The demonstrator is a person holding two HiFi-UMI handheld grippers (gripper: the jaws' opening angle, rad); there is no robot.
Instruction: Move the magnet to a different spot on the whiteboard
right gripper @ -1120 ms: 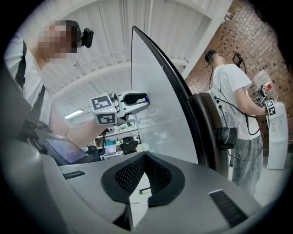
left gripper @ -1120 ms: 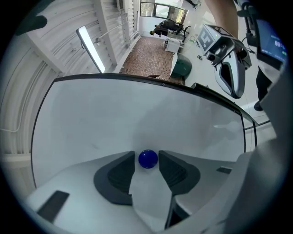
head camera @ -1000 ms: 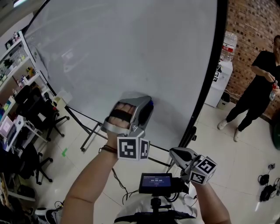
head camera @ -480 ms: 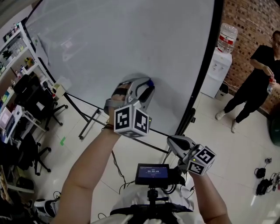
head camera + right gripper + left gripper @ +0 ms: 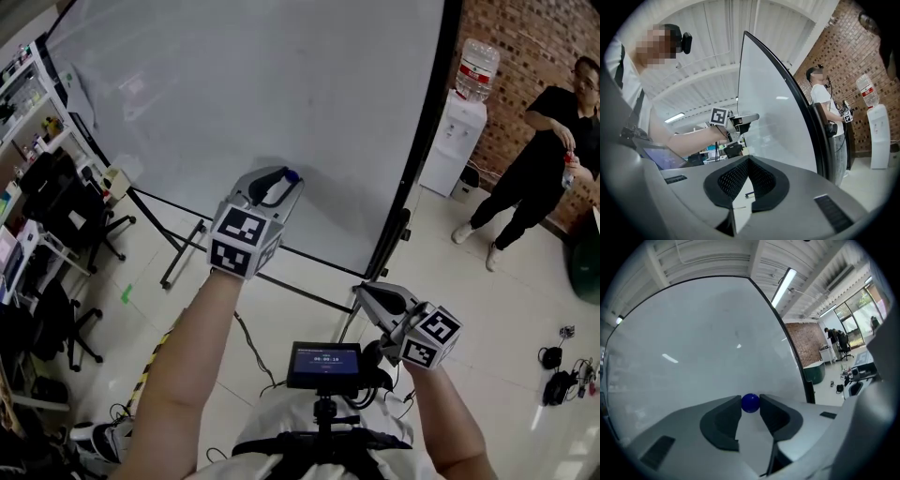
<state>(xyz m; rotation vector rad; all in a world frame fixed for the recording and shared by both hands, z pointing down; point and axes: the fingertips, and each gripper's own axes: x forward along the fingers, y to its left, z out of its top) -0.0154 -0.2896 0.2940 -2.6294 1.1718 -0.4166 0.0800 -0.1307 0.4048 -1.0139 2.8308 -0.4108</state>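
Note:
A small blue ball magnet (image 5: pixel 750 402) sits between the tips of my left gripper (image 5: pixel 750 405), both pads touching it. Those jaws have just been closing on it. In the head view the left gripper (image 5: pixel 281 183) reaches toward the lower part of the whiteboard (image 5: pixel 281 84), with the magnet (image 5: pixel 292 175) at its tips close to the board. Whether the magnet touches the board I cannot tell. My right gripper (image 5: pixel 362 293) hangs low at the right, away from the board, jaws together and nothing in them. In the right gripper view it (image 5: pixel 748 160) looks along the board's edge.
The whiteboard stands on a black frame with legs (image 5: pixel 183 253) on the tiled floor. A person in black (image 5: pixel 534 159) stands at the right by a water dispenser (image 5: pixel 455 141) and a brick wall. Office chairs (image 5: pixel 56 234) and shelves line the left. A small screen (image 5: pixel 323 364) sits below.
My left gripper has rolled about its own axis, so its marker cube now faces up, and shifted left and slightly down along the board with the magnet. The right gripper drifted a little.

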